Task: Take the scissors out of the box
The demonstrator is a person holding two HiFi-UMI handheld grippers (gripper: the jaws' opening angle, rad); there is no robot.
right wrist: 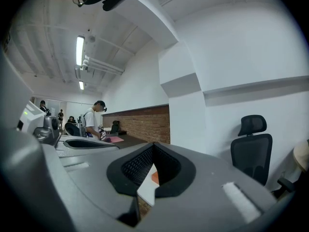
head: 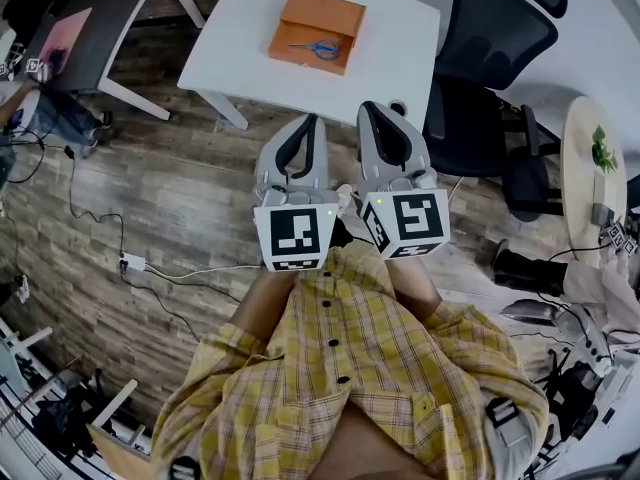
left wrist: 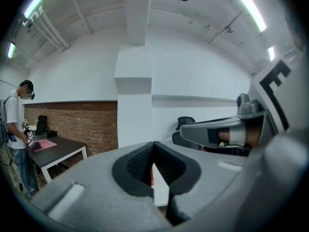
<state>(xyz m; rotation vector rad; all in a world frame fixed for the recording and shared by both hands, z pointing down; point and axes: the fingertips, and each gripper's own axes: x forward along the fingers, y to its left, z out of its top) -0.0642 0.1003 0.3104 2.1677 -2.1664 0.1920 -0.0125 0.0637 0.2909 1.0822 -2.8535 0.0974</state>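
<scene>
An orange box (head: pixel 315 30) lies on the white table (head: pixel 240 38) at the top of the head view, and blue-handled scissors (head: pixel 320 49) rest on it near its front edge. My left gripper (head: pixel 311 120) and right gripper (head: pixel 371 108) are held side by side over the wooden floor, short of the table, pointing toward it. The left gripper (left wrist: pixel 153 144) is shut with nothing in it. My right gripper (right wrist: pixel 154 145) is also shut and empty. A sliver of the orange box (right wrist: pixel 154 178) shows below its closed tips.
A black office chair (head: pixel 490 38) stands right of the white table. A dark desk (head: pixel 100 18) stands at the far left, with a person (left wrist: pixel 17 129) beside it. A round table (head: pixel 590 168) is at the right. Cables (head: pixel 130 263) run across the floor.
</scene>
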